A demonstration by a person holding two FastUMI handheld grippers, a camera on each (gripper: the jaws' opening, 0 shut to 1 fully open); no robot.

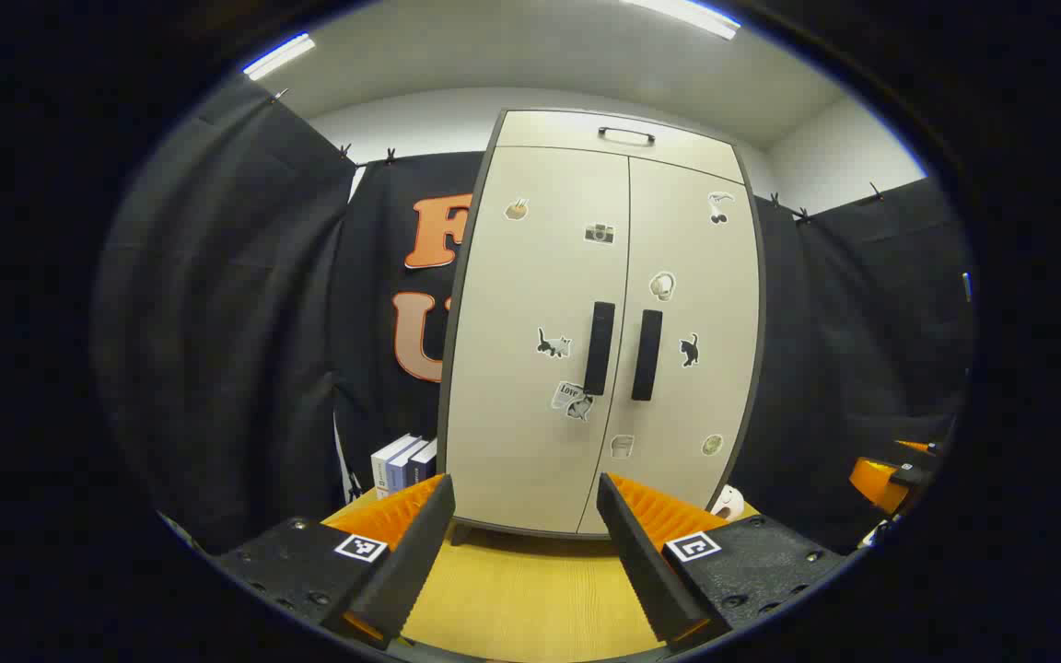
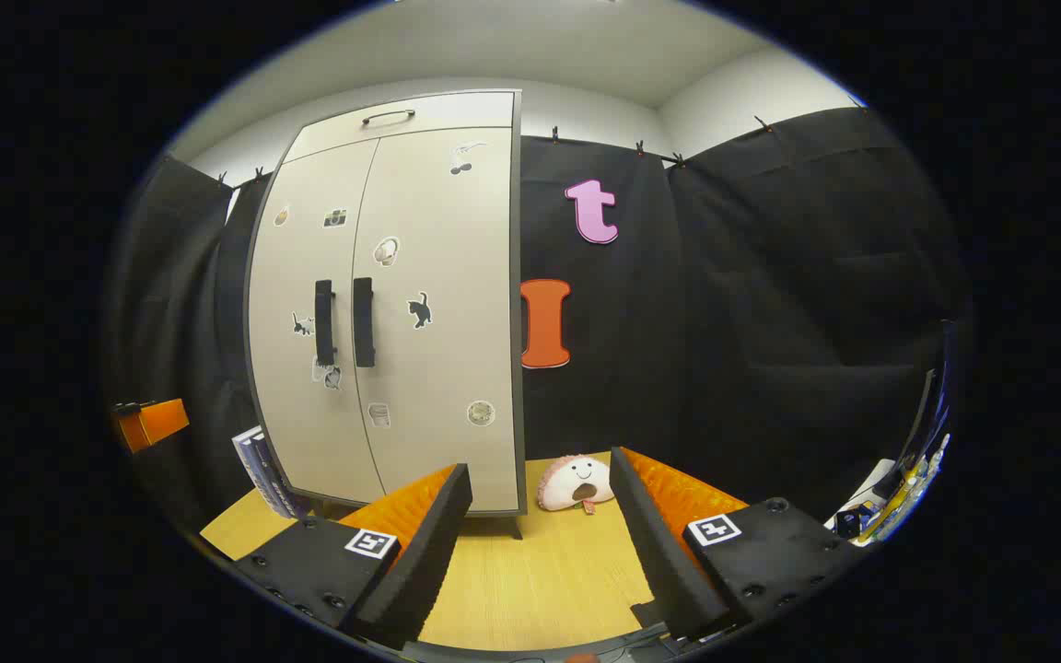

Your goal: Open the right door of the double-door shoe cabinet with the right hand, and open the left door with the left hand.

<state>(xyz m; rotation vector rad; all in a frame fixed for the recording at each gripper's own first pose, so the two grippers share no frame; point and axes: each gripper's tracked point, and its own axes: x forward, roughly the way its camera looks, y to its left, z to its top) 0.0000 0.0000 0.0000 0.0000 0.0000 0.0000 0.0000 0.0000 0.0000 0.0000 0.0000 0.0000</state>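
A beige double-door shoe cabinet [image 1: 530, 276] with stickers stands on a wooden table, both doors closed. Its left door [image 1: 540, 414] carries a dark vertical handle [image 1: 599, 348], and the right door [image 1: 696, 396] has a matching handle [image 1: 647, 354]. My left gripper [image 1: 526, 543] is open, well short of the cabinet and pointing at its lower middle. In the right gripper view the cabinet [image 2: 429, 368] sits to the left, with its right handle [image 2: 363, 322] and left handle [image 2: 323, 322] side by side. My right gripper [image 2: 540, 525] is open, aimed past the cabinet's right corner.
Several books [image 1: 402, 462] stand left of the cabinet. A small plush toy [image 2: 575, 482] lies on the wooden tabletop [image 2: 549, 571] right of the cabinet. The other gripper's orange body [image 1: 885, 479] shows at the far right of the left gripper view. Black cloth walls surround the booth.
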